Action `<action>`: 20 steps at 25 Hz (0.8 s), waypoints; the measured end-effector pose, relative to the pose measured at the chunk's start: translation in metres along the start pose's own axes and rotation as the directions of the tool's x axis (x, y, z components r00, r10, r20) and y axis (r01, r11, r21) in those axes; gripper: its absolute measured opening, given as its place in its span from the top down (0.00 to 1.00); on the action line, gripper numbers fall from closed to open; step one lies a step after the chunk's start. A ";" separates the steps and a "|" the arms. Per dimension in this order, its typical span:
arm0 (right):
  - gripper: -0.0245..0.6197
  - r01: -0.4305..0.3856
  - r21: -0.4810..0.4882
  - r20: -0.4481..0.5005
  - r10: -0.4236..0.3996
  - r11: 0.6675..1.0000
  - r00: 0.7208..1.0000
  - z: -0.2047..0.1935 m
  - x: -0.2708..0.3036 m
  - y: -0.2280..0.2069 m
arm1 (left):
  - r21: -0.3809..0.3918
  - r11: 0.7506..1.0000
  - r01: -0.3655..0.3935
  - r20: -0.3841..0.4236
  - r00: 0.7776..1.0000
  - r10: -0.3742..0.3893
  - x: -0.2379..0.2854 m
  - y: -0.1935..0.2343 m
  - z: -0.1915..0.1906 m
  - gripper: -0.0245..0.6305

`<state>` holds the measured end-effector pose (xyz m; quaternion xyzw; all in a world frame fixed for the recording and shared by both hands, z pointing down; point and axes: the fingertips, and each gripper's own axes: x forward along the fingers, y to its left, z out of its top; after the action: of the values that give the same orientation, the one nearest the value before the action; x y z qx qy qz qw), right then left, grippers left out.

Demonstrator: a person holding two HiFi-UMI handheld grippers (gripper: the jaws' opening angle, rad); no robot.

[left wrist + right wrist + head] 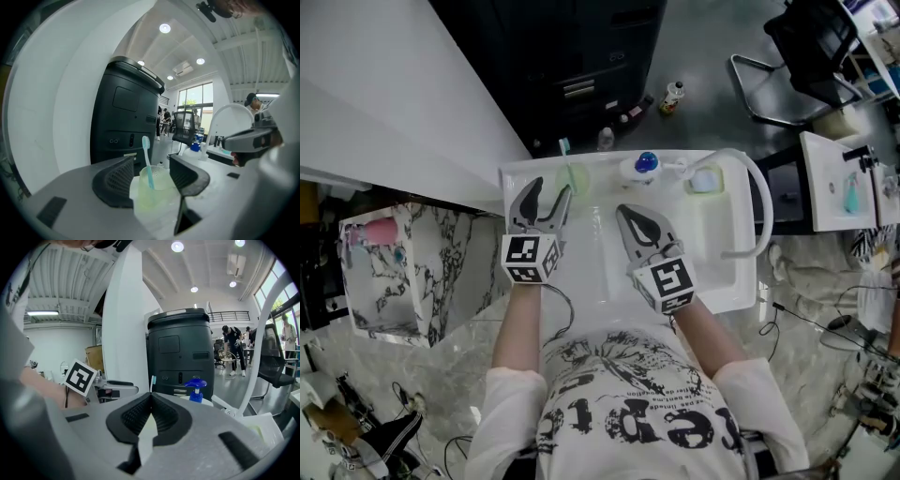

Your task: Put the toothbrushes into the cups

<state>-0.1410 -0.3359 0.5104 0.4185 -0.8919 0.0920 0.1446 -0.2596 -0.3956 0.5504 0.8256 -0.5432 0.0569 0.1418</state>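
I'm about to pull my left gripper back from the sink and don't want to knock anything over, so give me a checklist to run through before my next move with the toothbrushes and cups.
1. Toothbrush standing in the green cup: ok.
2. Green cup upright on the sink rim: ok.
3. Left gripper open, pads off the cup and the toothbrush: ok, but the cup sits close by its jaw tips, so back out straight.
4. Right gripper shut with nothing in it: ok.
5. Second cup by the faucet already has its toothbrush: cannot tell.
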 end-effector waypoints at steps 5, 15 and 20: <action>0.97 0.008 -0.022 0.043 -0.007 1.000 0.999 0.012 -0.018 0.007 | 0.027 0.999 -0.036 0.060 0.998 0.034 -0.029 -0.016 0.035 0.82; 0.98 0.032 -0.047 0.127 -0.026 0.998 0.992 0.041 -0.066 0.014 | 0.113 0.994 0.006 0.110 0.994 -0.018 -0.087 -0.071 0.092 0.93; 0.98 0.042 -0.067 0.181 -0.029 0.997 0.983 0.055 -0.094 0.014 | 0.169 0.985 0.016 0.092 0.995 -0.032 -0.117 -0.104 0.098 0.93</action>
<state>-0.1044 -0.2747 0.4267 0.4354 -0.8965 0.0196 0.0800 -0.2178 -0.2832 0.4099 0.8430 -0.5324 0.0617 0.0464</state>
